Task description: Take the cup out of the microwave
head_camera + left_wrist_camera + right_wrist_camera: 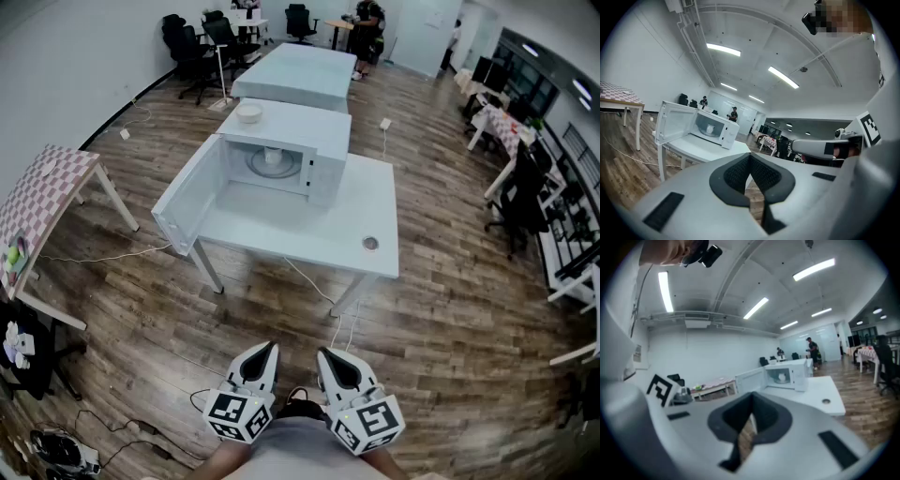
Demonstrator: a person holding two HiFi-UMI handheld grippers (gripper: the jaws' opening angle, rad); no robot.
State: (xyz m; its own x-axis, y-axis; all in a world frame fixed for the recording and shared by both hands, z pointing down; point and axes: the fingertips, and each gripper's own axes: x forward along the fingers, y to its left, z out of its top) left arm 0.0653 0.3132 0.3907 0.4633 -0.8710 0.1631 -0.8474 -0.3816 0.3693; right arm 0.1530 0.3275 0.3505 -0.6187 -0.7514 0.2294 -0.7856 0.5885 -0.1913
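The left gripper (271, 347) and right gripper (324, 354) are pale grey with black pads (764, 176); each has a cube (240, 415) with black-and-white square markers.

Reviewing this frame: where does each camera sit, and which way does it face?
Head view: on the head, steeply down at table, open microwave; left gripper, right gripper, torso below.
Left gripper view: on it, along shut jaws toward microwave; right gripper at right.
Right gripper view: likewise; left gripper at left.
All share the microwave with the cup inside.
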